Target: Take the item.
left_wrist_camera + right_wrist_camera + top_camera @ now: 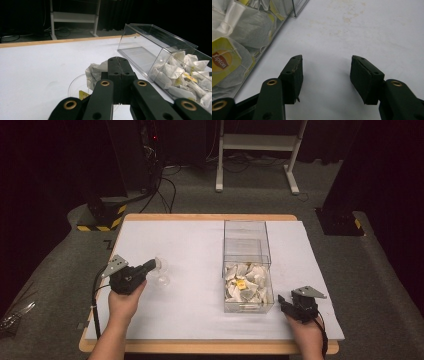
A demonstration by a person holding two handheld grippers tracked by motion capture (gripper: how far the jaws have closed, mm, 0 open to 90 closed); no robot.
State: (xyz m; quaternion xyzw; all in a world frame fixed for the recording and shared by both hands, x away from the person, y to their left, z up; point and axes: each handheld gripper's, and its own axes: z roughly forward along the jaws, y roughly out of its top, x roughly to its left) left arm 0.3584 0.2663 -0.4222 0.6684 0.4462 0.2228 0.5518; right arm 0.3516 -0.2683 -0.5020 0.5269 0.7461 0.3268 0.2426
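Observation:
My left gripper (151,265) is shut on a white tea bag (159,264), held just above a clear round dish (160,280) on the left of the white table. In the left gripper view the jaws meet at the gripper's tip (119,62); the tea bag (96,72) bulges out to their left, its yellow tag (82,95) hangs lower, and the dish (75,86) lies beneath. A clear plastic box (248,306) holds several more tea bags (246,285). My right gripper (283,301) rests open by the box's near right corner, nothing between its jaws (325,67).
The box's far half (246,242) holds nothing, and its clear wall (294,10) lies just left of my right gripper. The white table cover (190,240) ends at a wooden edge (210,217). A white metal frame (257,142) stands on the floor beyond.

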